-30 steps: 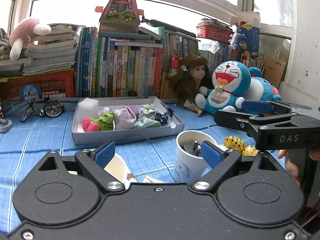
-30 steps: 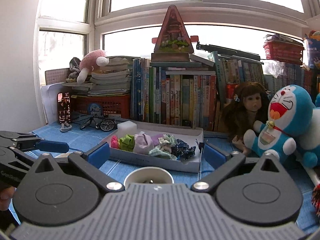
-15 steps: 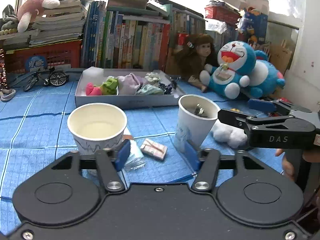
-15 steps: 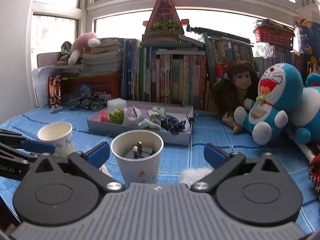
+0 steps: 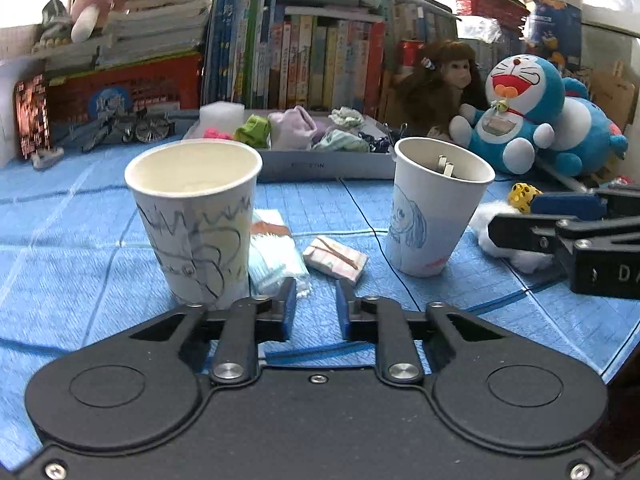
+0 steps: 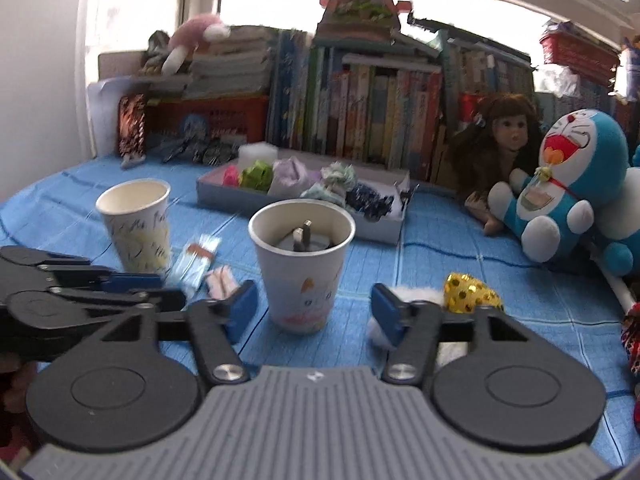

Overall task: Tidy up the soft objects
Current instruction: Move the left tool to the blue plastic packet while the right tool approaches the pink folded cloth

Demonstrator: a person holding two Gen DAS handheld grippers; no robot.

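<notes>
My left gripper [image 5: 316, 296] hovers low over the blue cloth, shut, and I see only cloth in the narrow gap. Its left finger sits beside a light blue tissue packet [image 5: 272, 256], with a small pink packet [image 5: 334, 258] just ahead. An empty paper cup [image 5: 196, 216] stands left of them. My right gripper [image 6: 314, 308] is closing, its pads touching nothing. A cup with a metal piece inside [image 6: 304, 272] stands just ahead of its gap. A white fluffy ball [image 6: 416, 292] lies behind its right finger, next to a gold sequin toy [image 6: 472, 296].
A grey tray [image 5: 320, 166] holding several bunched cloths sits further back. A blue cat plush [image 5: 520, 120] and a doll [image 5: 440, 80] lean at the right. Books, a red basket and a toy bicycle [image 5: 132, 132] line the back.
Both grippers have sunk toward the table and tilted down. The left jaws have come together from wide open. The right jaws have narrowed in the last half second.
</notes>
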